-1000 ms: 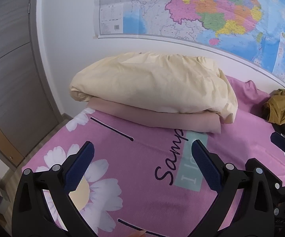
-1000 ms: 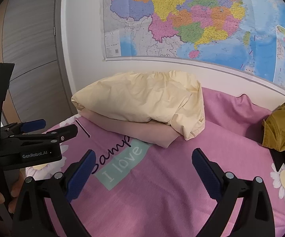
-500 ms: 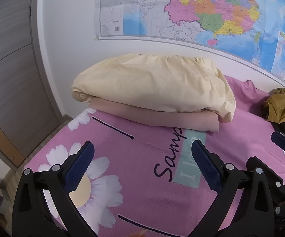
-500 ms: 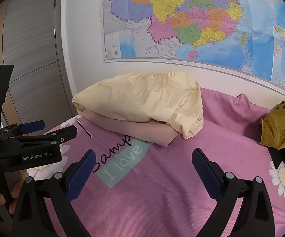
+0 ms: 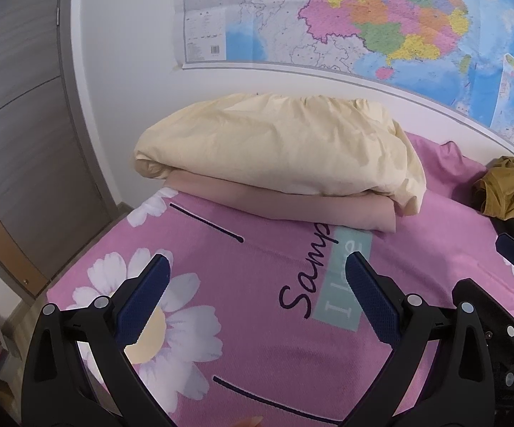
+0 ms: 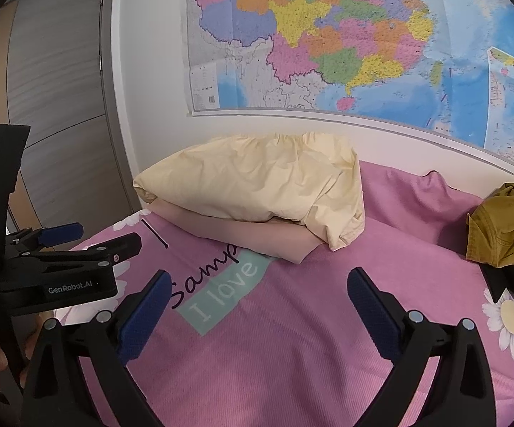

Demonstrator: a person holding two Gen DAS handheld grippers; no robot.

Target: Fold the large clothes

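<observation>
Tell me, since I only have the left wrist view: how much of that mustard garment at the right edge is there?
Observer: In the right wrist view the mustard garment is a crumpled heap on the pink bedspread, with something black under its near edge.
Operator: Is my left gripper closed?
Observer: No, the right view shows the left gripper from the side, fingers apart, nothing between them.
Operator: And the right gripper?
Observer: The right gripper is open too, above bare bedspread, well short of the cream bedding.
</observation>
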